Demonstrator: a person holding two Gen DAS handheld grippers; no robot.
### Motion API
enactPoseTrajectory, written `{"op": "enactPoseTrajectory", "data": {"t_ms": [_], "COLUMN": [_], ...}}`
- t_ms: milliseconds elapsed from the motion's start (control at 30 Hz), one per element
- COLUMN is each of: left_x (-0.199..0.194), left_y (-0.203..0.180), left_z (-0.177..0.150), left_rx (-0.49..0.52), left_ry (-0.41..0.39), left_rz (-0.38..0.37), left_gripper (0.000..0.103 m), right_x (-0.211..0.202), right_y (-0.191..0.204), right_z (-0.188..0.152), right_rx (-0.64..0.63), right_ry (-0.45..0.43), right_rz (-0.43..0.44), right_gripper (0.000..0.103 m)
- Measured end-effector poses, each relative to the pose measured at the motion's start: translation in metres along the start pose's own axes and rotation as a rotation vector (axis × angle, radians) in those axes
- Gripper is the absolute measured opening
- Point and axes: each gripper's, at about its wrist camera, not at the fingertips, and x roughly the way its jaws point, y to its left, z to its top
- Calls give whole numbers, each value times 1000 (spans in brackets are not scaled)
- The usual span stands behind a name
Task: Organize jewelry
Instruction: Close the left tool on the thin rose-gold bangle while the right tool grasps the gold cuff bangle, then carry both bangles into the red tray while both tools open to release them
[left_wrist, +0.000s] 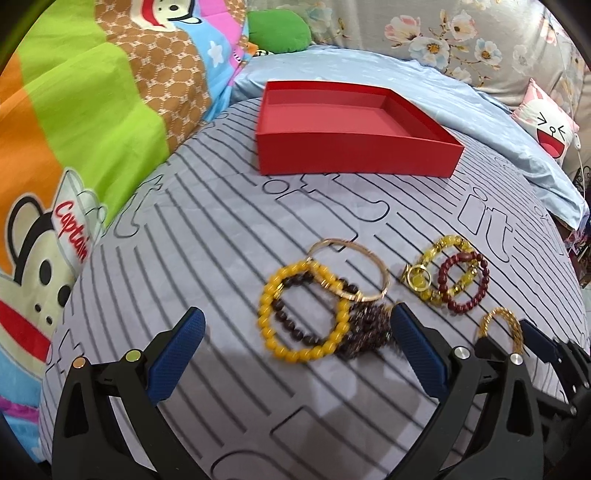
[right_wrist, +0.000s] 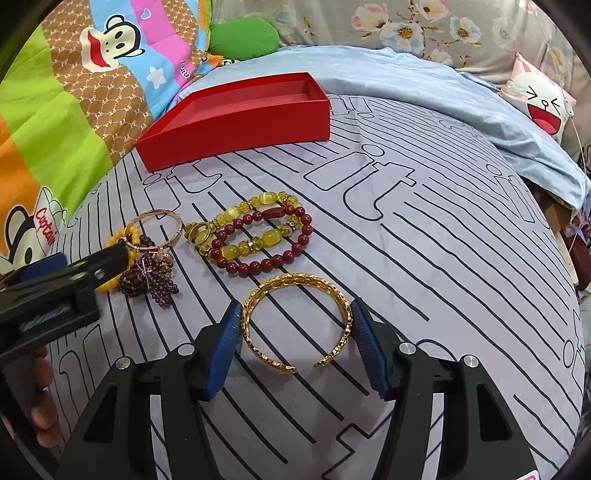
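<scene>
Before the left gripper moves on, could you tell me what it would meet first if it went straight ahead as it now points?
Probably the yellow bead bracelet, which lies between the open left gripper fingers with the dark bead bracelet inside it; depth is unclear.

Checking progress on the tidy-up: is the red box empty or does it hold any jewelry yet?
Empty. The red box shows only bare floor in the left wrist view; the bracelets, like the gold cuff, lie outside on the sheet.

Home bedroom: striped bedsheet (right_wrist: 443, 258), cartoon quilt (left_wrist: 74, 147), floral pillows (left_wrist: 443, 33).
</scene>
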Motion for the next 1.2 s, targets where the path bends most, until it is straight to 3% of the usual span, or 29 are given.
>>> {"op": "enactPoseTrajectory", "data": {"t_ms": [300, 400, 500, 600, 667, 900, 1200], "left_x": [24, 36, 40, 38, 37, 33, 1], "left_y": [-23, -24, -20, -21, -22, -13, -4], "left_z": [12, 14, 16, 16, 17, 18, 23], "left_rx": [101, 118, 102, 111, 117, 72, 42], "left_ry": [-8, 21, 26, 13, 10, 18, -36], "left_rz": [-7, -18, -40, -52, -63, -108, -129], "left_gripper": [95, 85, 83, 64, 59, 58, 58], "right_x": [-3, -2, -1, 1, 1, -2, -16], "right_y": [-8, -11, -13, -14, -14, -13, -9], "right_z": [6, 7, 8, 8, 8, 9, 13], "right_rx": [24, 33, 42, 46, 48, 45, 35], "right_ry": [-1, 2, 9, 12, 12, 5, -23], "right_rz": [12, 15, 18, 19, 20, 25, 40], "right_gripper": [58, 58, 58, 58, 58, 58, 58]}}
